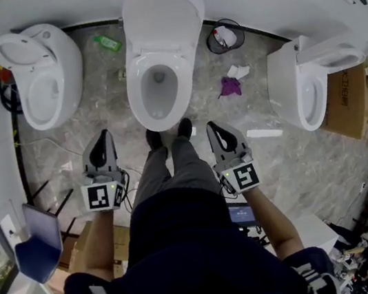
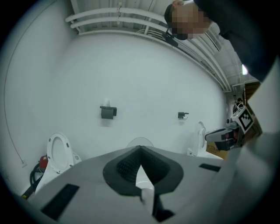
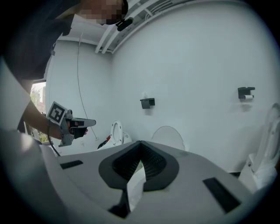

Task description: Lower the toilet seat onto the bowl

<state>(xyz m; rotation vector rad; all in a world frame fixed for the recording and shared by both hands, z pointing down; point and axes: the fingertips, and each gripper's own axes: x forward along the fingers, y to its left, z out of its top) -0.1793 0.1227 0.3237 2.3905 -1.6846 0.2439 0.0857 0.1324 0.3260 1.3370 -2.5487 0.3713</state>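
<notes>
Head view: the white oval plastic toilet seat (image 1: 163, 15) of the middle toilet stood raised against the white wall, not lowered. The white ceramic bowl (image 1: 135, 96) below it lay open. The left gripper (image 1: 104, 135) and the right gripper (image 1: 212, 128) were held on either side of the person's grey-trousered legs (image 1: 174, 169). Both were well short of the seat and touched nothing. A black round waste bin (image 1: 225, 37) stood to the right of the bowl, with a purple crumpled cloth (image 1: 230, 87) on the marble-pattern floor (image 1: 242, 161).

Left gripper view: the jaws were pressed together, with nothing between them. The raised seat showed just behind the tips.

Right gripper view: the jaws were pressed together and empty. The raised seat stood beyond them against the wall.
</notes>
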